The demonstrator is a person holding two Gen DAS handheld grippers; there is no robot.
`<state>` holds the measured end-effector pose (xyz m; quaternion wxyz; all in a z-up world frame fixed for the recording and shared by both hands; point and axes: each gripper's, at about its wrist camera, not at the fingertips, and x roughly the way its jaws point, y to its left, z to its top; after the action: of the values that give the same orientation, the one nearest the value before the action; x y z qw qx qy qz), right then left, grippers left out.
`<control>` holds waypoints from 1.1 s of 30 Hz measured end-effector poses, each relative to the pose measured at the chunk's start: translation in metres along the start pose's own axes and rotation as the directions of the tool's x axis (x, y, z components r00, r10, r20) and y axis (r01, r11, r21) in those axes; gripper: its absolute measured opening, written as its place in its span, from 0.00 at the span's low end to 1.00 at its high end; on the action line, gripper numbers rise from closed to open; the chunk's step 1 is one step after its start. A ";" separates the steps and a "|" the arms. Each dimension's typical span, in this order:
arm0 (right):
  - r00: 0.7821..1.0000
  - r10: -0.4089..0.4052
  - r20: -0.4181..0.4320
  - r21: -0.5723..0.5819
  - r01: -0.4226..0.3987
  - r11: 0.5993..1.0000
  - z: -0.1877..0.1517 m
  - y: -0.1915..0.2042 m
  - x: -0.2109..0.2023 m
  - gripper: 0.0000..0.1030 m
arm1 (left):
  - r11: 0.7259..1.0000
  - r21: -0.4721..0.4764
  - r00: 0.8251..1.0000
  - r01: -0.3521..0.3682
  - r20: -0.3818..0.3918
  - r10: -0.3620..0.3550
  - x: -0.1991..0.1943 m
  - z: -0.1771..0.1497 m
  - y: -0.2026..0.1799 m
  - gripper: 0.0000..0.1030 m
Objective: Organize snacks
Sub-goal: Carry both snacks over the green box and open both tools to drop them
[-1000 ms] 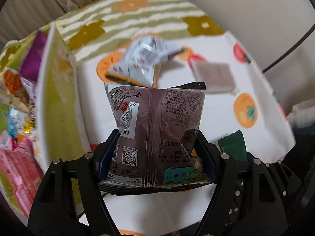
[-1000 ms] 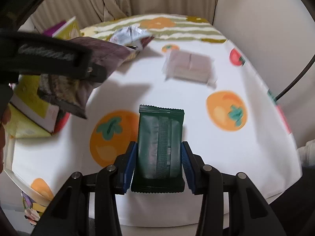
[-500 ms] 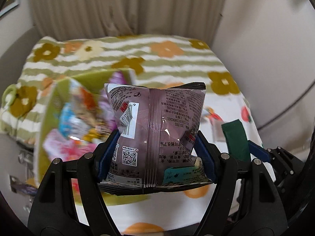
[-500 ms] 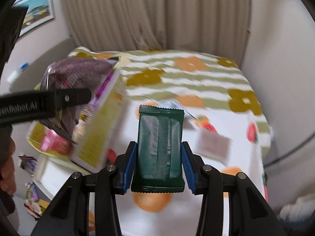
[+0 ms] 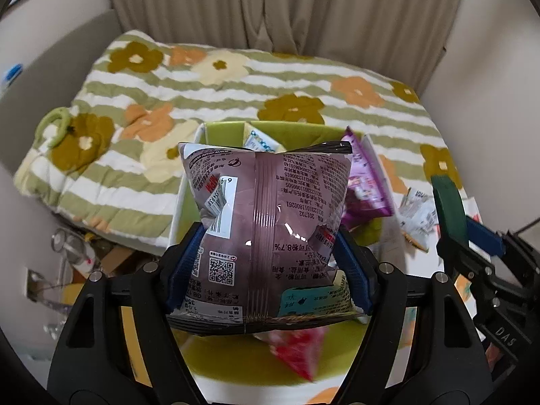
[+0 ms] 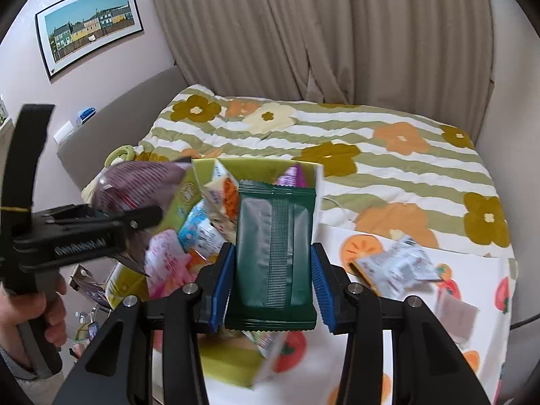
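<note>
You had the left gripper (image 5: 268, 253) closed on the brown snack bag (image 5: 266, 222), held above the green box (image 5: 236, 368). The right gripper (image 6: 271, 287) clamped the dark green packet (image 6: 273, 253) over that box. Both looked light and crinkly; grip the edges gently.

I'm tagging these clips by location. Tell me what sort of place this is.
Most likely a bedroom at home. A bed under a flowered, striped quilt sits against full-length curtains, and a framed picture hangs on the wall. The snacks are sorted on a fruit-print tablecloth beside the bed.
</note>
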<state>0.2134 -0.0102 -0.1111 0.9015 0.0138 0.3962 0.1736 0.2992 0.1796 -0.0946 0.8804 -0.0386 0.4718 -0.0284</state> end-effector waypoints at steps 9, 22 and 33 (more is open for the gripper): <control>0.998 -0.025 -0.065 0.031 0.028 0.999 0.009 0.013 0.038 0.40 | 0.995 0.087 0.998 0.048 -0.035 -0.045 0.039 0.004 0.021 1.00; 0.991 -0.004 -0.132 -0.021 0.001 1.000 0.010 0.024 0.064 0.40 | 1.000 0.009 0.999 0.021 -0.027 -0.021 0.024 -0.010 0.049 1.00; 0.990 0.062 -0.128 -0.017 -0.065 0.998 0.003 0.016 0.063 0.92 | 0.998 -0.036 0.999 -0.046 -0.020 0.045 0.017 -0.024 0.053 1.00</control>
<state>0.2503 0.0254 -0.1510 0.8683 0.0056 0.4506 0.2071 0.2895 0.2298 -0.1267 0.8753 -0.0437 0.4816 -0.0002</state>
